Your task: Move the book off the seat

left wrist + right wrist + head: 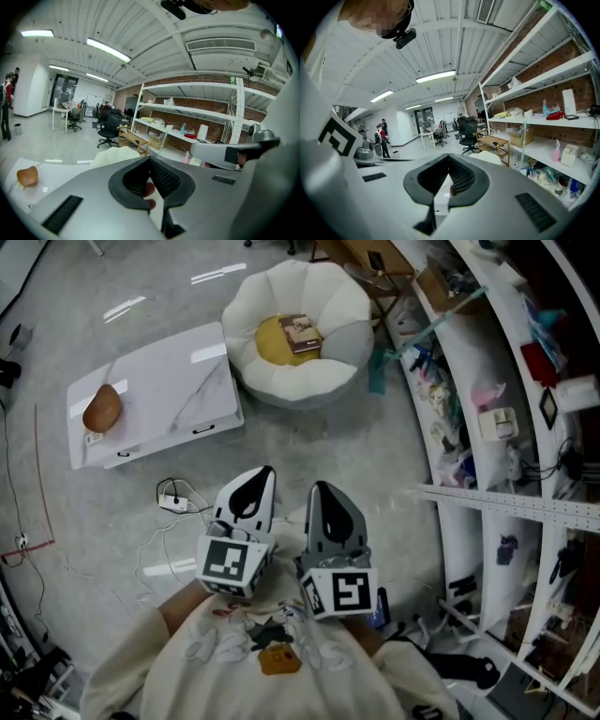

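The book (301, 334) lies on the yellow cushion (270, 341) in the middle of the seat (281, 385), a white, petal-shaped floor chair at the top of the head view. It rests at the cushion's right edge, well apart from both tools.

The left tool (265, 474) and the right tool (320, 487) are held side by side low in the head view, close in front of the person's cream sweatshirt (253, 662). Both point toward the seat. The left gripper view shows the left tool's jaws together, with nothing clamped between them. The right gripper view shows the same for the right tool: jaws together and empty.

A white, marble-patterned bench (178, 381) stands just beside the seat, on its left; whether the two touch I cannot tell. A brown lump (101, 409) sits near the bench's left end. On the grey floor (309, 442) between the bench and the left tool lies a power strip (172, 503) with a white cable. Shelves (506, 427) crowded with small items run down the right side.

In the left gripper view the seat's white petals show just above the tool body, and the bench and lump are at lower left. In the right gripper view an office chair (468, 133) and a low wooden table (494, 140) stand beyond the seat.
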`<state>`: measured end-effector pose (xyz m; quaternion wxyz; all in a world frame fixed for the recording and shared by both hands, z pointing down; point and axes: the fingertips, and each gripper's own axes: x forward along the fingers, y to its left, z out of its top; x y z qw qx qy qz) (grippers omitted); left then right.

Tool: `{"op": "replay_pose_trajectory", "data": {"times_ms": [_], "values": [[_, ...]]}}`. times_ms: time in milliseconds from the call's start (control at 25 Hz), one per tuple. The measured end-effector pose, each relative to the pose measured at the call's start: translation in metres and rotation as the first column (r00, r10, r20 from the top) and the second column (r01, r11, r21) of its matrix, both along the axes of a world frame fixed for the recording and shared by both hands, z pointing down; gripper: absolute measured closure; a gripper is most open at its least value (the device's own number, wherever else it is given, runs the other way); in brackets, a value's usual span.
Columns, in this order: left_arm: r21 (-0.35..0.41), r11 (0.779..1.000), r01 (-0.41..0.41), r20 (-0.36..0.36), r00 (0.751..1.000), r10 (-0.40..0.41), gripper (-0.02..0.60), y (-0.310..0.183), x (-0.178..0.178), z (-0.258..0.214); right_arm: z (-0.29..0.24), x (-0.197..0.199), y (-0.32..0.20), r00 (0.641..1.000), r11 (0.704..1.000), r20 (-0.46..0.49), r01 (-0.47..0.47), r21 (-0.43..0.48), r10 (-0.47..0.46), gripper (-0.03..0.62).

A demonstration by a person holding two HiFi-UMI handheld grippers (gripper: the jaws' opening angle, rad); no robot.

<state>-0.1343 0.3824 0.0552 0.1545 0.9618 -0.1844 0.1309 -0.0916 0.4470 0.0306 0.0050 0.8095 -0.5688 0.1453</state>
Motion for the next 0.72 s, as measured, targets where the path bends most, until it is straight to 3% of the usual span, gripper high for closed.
{"op": "replay_pose_trajectory", "data": {"times_ms": [120, 320, 520, 720], "values": [[-0.027, 0.999, -0.017, -0.002, 1.0, 0.017, 0.572, -0.005, 0.01, 0.005, 0.002, 0.009, -0.002, 1.0, 1.0, 0.0, -0.024, -0.01, 0.024, 0.585], [-0.007, 1.0, -0.026, 0.004, 1.0, 0.026, 0.571, -0.008, 0.028, 0.001, 0.001, 0.022, -0.014, 1.0, 1.0, -0.001, 0.006, -0.02, -0.006, 0.585], [-0.022, 0.999, 0.027, 0.026, 0.999, -0.027, 0.571, -0.038, 0.028, 0.011, 0.004, 0.026, -0.044, 0.999, 0.999, 0.007, 0.05, -0.016, -0.05, 0.585], [-0.005, 0.998, 0.066, 0.068, 0.995, -0.066, 0.571, -0.068, 0.05, 0.016, 0.011, 0.051, -0.076, 0.994, 0.996, 0.052, 0.093, -0.013, -0.092, 0.585]]}}
